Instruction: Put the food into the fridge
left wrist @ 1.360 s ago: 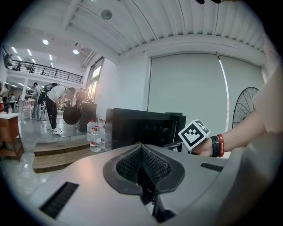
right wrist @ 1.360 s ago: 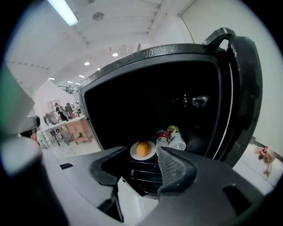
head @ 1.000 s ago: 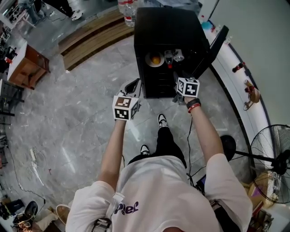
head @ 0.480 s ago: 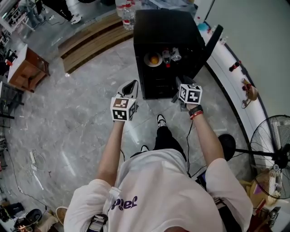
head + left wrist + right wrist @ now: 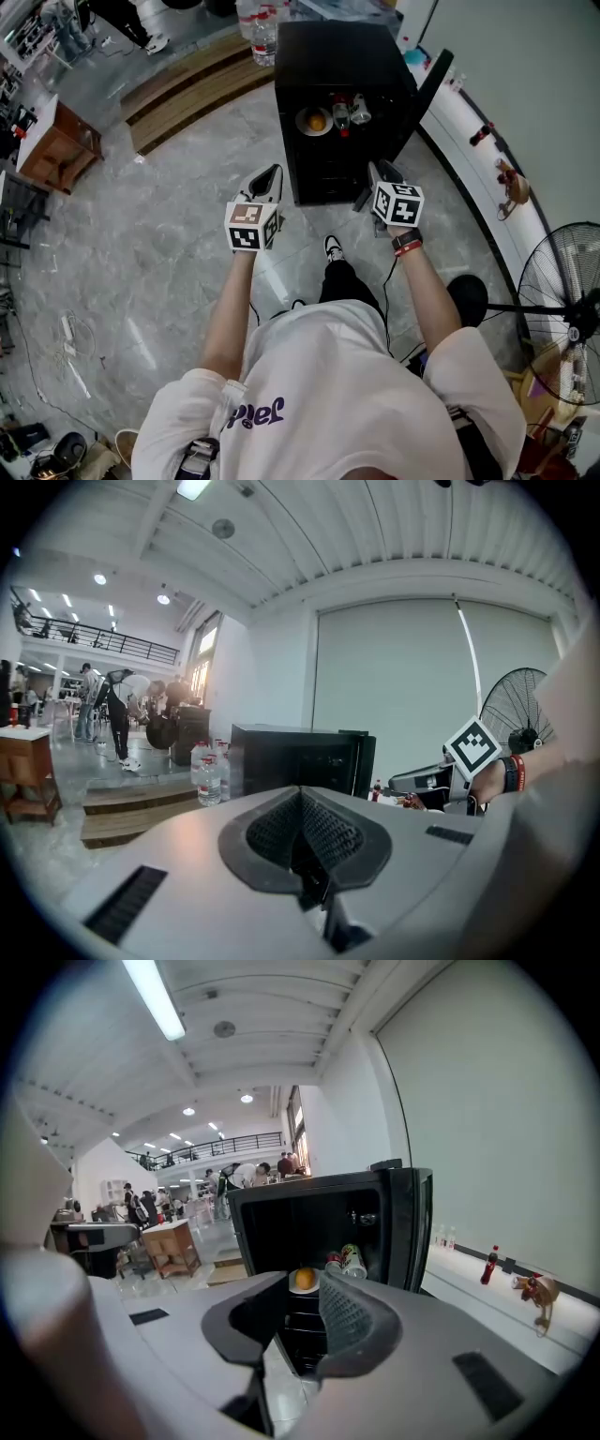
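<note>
A: Left tongs [image 5: 301, 829] pinched together, empty. Right tongs [image 5: 298, 1321] narrow, just been closing, nothing between them.
B: Food?
A: Orange [image 5: 304, 1279] on plate [image 5: 293, 1288], cans [image 5: 352, 1262] beside it, inside the fridge [image 5: 342, 52]. Loading looks done. Door [image 5: 417, 1227] stands open, probably left to shut.

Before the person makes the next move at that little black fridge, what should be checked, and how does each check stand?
1. Food inside: ok. The orange on its plate and the cans sit on a shelf in the fridge.
2. Door shut: not ok. The door stands open.
3. Right gripper empty: ok. Its jaws have just been closing, with nothing between them.
4. Left gripper empty: ok. Its jaws are together on nothing.
5. Cans clear of the door's swing: cannot tell.
</note>
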Motion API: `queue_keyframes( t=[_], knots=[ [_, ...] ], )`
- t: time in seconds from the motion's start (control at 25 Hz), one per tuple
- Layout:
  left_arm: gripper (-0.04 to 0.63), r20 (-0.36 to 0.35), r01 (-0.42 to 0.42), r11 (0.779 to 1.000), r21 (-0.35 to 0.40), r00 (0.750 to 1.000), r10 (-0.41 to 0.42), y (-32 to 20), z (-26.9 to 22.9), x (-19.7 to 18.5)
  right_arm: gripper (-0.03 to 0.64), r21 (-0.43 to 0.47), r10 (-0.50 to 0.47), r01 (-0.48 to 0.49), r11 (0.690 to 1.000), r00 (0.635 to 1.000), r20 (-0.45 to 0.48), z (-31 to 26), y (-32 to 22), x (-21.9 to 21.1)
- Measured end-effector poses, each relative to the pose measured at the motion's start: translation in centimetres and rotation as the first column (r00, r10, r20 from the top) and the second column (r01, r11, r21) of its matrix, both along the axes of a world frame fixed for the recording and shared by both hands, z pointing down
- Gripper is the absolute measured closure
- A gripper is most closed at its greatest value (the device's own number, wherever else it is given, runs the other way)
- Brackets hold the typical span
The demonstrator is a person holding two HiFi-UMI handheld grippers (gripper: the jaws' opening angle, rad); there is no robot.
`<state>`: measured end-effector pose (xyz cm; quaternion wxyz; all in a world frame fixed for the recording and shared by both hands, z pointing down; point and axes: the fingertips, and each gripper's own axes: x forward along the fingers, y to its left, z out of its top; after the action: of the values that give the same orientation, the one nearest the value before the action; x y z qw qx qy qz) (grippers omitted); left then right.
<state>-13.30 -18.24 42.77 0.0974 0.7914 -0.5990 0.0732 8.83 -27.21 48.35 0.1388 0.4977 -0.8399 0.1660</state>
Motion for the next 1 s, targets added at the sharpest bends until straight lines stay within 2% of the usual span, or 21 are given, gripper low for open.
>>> queue_keyframes(
  t=[0.44,1.0],
  knots=[
    [0.577,0.019,0.01,1.0,0.028,1.0,-0.01,2.5,-1.1,0.0,0.546,0.052,0.015,-0.017,0.998,0.999,0.039,-3.0,3.4,0.6],
    [0.577,0.018,0.025,0.999,0.044,1.0,-0.026,3.9,-1.1,0.1,0.596,0.104,0.032,-0.036,0.994,0.999,0.041,-3.7,5.8,-0.6]
  ],
)
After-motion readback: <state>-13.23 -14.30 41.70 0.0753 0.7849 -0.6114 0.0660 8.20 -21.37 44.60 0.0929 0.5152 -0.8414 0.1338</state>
